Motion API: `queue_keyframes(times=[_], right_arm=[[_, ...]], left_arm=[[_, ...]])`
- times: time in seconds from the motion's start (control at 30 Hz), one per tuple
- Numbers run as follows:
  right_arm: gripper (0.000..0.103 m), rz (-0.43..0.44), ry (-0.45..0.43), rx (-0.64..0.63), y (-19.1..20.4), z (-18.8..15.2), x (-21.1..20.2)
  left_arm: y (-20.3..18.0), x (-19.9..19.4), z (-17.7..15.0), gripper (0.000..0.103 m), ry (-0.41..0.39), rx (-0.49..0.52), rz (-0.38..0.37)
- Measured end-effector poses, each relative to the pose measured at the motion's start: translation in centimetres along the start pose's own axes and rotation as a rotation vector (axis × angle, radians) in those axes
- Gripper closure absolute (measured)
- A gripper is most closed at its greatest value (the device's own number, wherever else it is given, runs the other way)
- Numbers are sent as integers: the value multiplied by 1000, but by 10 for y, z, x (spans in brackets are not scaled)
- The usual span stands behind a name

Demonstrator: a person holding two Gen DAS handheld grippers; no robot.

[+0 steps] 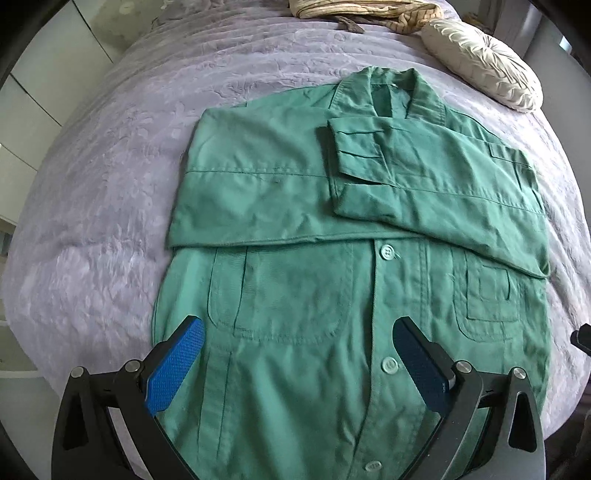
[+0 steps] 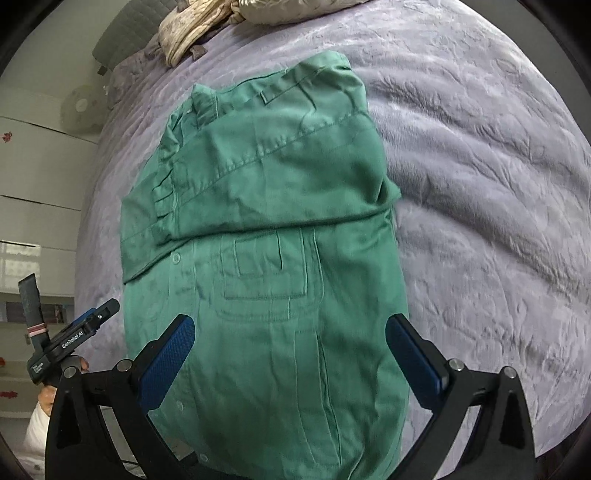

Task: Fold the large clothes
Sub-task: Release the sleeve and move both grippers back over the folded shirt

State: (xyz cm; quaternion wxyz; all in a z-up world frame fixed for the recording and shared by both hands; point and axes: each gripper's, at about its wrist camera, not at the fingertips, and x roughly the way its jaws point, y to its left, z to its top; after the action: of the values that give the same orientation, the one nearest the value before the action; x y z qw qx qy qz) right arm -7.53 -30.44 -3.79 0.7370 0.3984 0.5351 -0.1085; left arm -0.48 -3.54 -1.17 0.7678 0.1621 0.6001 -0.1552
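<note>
A green button-front jacket lies flat on the lilac bedspread, collar at the far end. Both sleeves are folded across the chest, the right one on top with its cuff near the middle. My left gripper is open and empty, hovering over the jacket's lower front by the button placket. My right gripper is open and empty over the jacket's lower right side, below a chest pocket. The left gripper's body shows at the left edge of the right wrist view.
A cream pleated cushion lies at the far right of the bed. A striped beige cloth is bunched at the head of the bed. White cabinets stand to the left. The bedspread stretches right of the jacket.
</note>
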Motion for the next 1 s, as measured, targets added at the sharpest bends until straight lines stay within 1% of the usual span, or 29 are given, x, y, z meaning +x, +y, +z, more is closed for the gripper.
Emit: queue_keyframes(times=[0.2,0.37,0.6,0.8,0.93,1.0], right_arm=[[0,41,20,12,0,-6,0],[0,72,48,1,3,-7,4],[0,111,79,-4,10,-10,5],[0,143,67,18,17,-20,5],[0,176,72,37,23,-32,9],[0,192,60,47,28,-41,10]], left_arm=[[-2,-12,-10,1,-2,-9,9],[-2,-16,-26,1,12,-19,45],[5,-25,-43,1,18,-43,37],[13,-29,-50,1,7,-24,18],[20,-23,-59,1,14,0,-8],[22,-20,-65,1,18,13,-15]])
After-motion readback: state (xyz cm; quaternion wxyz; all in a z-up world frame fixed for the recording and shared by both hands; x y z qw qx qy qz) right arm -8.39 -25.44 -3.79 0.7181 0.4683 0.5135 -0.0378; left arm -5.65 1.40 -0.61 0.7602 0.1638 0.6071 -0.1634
